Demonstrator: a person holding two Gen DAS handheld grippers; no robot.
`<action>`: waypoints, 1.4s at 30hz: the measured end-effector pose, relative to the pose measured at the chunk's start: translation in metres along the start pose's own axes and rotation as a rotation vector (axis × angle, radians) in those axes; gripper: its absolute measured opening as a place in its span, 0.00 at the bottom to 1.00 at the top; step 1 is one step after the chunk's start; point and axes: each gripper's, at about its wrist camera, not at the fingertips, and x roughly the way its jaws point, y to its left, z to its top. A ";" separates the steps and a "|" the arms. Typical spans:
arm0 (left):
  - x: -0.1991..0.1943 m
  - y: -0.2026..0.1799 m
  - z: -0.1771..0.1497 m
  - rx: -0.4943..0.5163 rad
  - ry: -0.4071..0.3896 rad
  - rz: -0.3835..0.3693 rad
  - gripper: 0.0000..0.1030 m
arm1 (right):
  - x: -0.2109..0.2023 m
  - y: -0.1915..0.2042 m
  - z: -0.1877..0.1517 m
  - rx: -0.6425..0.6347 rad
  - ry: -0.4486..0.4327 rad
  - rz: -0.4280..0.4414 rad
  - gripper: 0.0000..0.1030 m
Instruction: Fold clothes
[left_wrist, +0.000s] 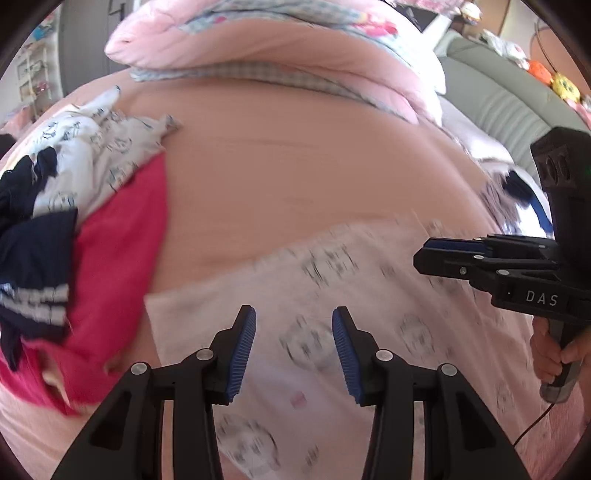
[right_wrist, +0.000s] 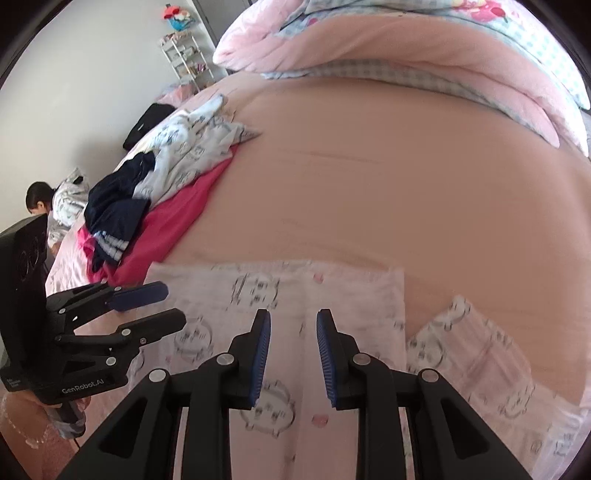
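Lying flat at lower centre, the pink printed garment runs its long axis across the frame. Left gripper and right gripper hover above, jaws apart, holding nothing.

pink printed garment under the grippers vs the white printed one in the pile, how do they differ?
Pose: the pink printed garment lies spread flat on the bed sheet; the white printed garment is crumpled.
Place: the pink one lies alone, directly below both grippers; the white one sits in a heap on a red garment, beside navy clothes.
Colour: pale pink against white.
Shared: both carry a small dark cartoon print.
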 end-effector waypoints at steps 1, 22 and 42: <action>0.001 -0.005 -0.009 0.014 0.020 0.009 0.39 | 0.000 0.004 -0.008 -0.006 0.026 0.006 0.24; 0.036 -0.016 0.024 -0.062 -0.034 0.103 0.38 | 0.060 0.005 0.028 -0.027 0.027 -0.051 0.24; 0.039 -0.044 0.051 -0.059 -0.056 0.116 0.42 | 0.050 -0.021 0.056 0.034 -0.023 -0.081 0.24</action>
